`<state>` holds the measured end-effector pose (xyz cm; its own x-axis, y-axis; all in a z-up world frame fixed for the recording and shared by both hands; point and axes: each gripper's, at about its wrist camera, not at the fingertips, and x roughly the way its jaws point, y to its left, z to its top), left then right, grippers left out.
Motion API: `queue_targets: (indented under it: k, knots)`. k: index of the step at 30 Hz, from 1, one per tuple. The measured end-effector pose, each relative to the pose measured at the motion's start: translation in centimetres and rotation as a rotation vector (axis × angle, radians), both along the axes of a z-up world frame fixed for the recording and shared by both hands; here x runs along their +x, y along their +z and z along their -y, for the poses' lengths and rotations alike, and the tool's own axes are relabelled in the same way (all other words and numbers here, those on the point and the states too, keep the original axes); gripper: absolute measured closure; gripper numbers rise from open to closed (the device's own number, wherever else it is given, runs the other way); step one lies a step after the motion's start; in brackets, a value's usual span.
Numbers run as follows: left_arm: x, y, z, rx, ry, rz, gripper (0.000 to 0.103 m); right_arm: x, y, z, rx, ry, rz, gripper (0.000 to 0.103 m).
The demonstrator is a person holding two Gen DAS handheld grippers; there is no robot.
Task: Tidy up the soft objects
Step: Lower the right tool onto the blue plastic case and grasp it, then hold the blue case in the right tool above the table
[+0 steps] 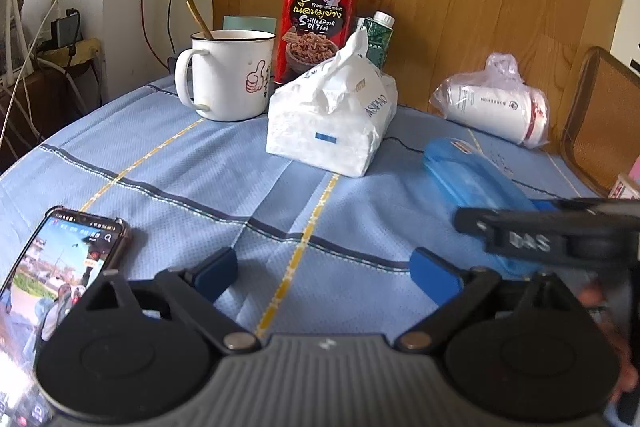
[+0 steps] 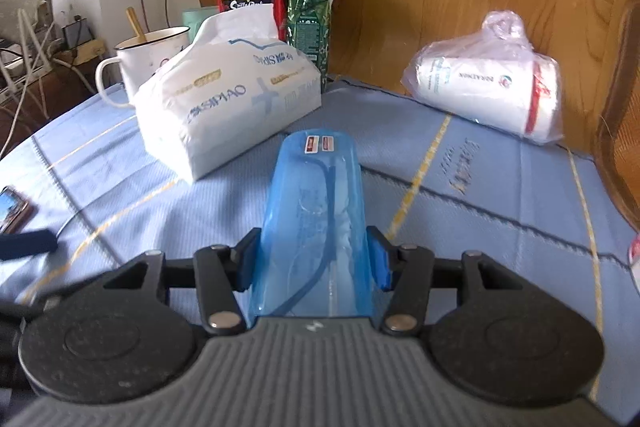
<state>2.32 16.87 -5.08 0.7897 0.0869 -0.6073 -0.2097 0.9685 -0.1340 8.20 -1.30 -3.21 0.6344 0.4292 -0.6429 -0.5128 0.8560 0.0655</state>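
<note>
Blue translucent pouch clamped between both pads of right gripper, lying lengthwise along its fingers, far end pointing toward white tissue pack at table centre. Left gripper hovers spread wide over blue tablecloth, nothing between its blue pads. Enamel mug with spoon, red tin, green carton stand behind tissues. Bagged paper cups lie at right. Lit phone near left edge.
</note>
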Motion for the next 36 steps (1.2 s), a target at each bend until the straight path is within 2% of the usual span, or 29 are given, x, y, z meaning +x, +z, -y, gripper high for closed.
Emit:
queue_targets:
  k: [9,23,36]
  knots:
    - [0.4,-0.2,0.7,0.049,-0.011,-0.032,0.003,-3.2,0.2,4.7,0.031,-0.013,0.001,0.046]
    - [1.1,-0.4,1.7,0.121,-0.020,-0.075,0.001,-10.6,-0.2,11.5,0.001,-0.004,0.095,0.046]
    - [1.2,-0.5,1.8,0.135,-0.018,-0.080,0.000,-11.7,-0.3,13.2,0.083,-0.056,0.115,0.035]
